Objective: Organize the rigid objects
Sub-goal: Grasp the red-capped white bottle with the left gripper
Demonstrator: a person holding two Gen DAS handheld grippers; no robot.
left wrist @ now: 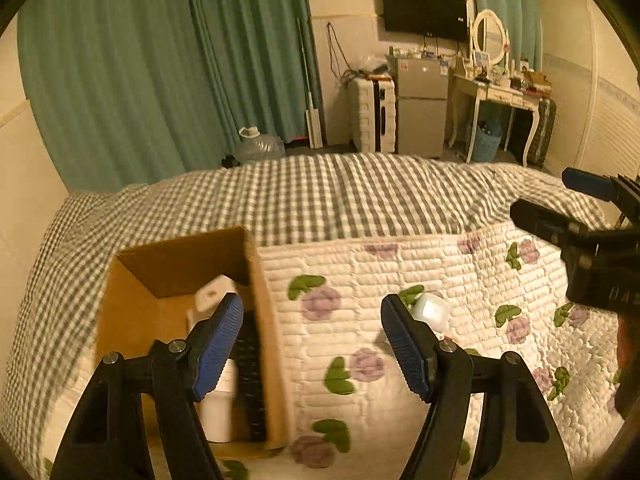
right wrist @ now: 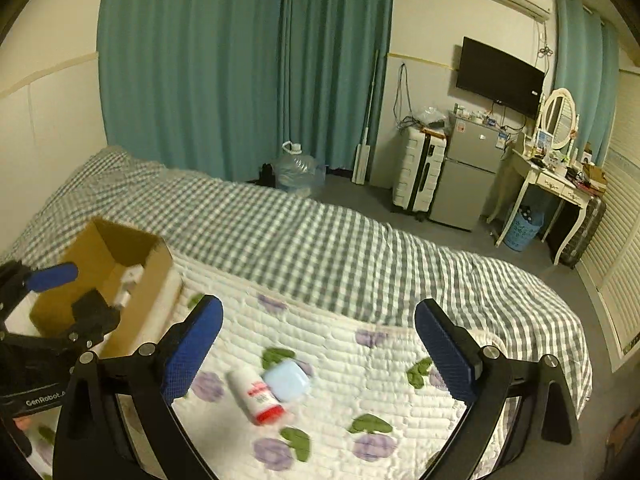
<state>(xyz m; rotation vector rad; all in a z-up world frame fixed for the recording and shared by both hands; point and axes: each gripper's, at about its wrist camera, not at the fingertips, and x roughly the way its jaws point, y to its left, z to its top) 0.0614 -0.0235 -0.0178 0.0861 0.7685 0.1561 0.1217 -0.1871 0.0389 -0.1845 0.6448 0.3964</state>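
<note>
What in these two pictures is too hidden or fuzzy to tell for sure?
- Contents of the cardboard box: left wrist view, the left gripper finger covers the white items and a dark one.
- Label text on the white tube: right wrist view, motion blur.
- Pale blue case: right wrist view, too blurred to identify; in the left view a finger half hides it.
- Small items on the dressing table: too small in both views.
</note>
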